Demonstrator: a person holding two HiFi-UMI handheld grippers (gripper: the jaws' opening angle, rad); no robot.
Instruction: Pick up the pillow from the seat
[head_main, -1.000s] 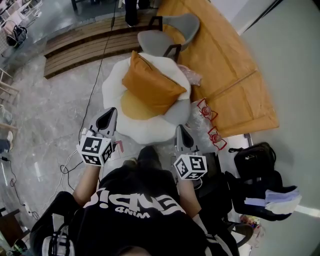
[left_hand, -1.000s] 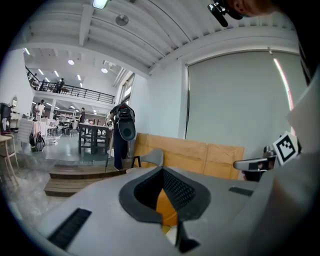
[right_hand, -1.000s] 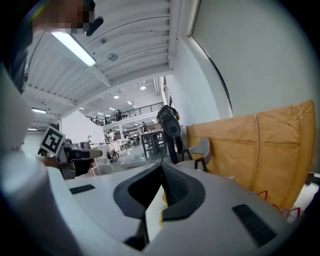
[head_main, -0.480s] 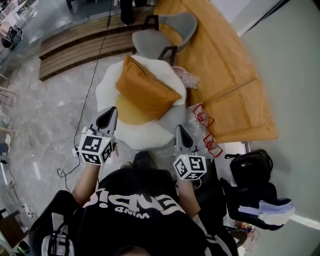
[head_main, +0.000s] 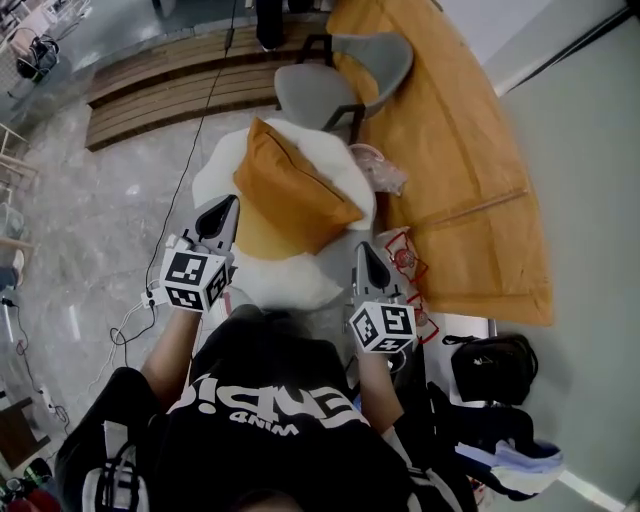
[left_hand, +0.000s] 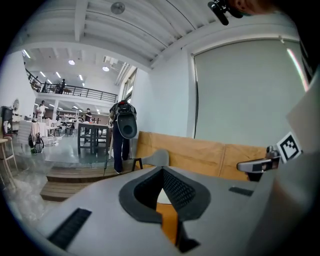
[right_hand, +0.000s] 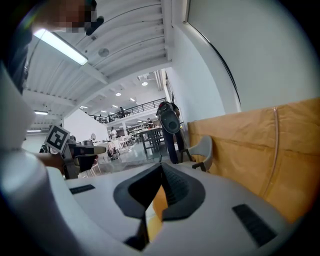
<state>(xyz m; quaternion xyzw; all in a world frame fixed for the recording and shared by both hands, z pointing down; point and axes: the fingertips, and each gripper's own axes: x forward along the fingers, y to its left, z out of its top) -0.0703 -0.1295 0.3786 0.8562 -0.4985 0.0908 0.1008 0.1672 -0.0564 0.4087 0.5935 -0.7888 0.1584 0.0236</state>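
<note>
An orange pillow (head_main: 295, 192) leans on a round white seat (head_main: 300, 282) with an orange middle. My left gripper (head_main: 229, 204) is shut and empty, its tip just left of the pillow's near corner, over the seat's edge. My right gripper (head_main: 360, 247) is also shut and empty, at the seat's right edge, short of the pillow. In the left gripper view a strip of orange (left_hand: 169, 220) shows below the shut jaws of that gripper (left_hand: 162, 171). The right gripper view shows the same orange (right_hand: 159, 202) under its gripper (right_hand: 161, 166).
A grey chair (head_main: 335, 82) stands just behind the seat. An orange-covered bench (head_main: 455, 150) runs along the right. Clear bags with red print (head_main: 405, 255) lie right of the seat, a black bag (head_main: 495, 365) further right. Wooden steps (head_main: 165, 85) and a floor cable (head_main: 190, 150) lie to the left.
Both grippers have travelled forward towards the seat, and the pillow now lies nearer their tips. Both stay shut and empty.
</note>
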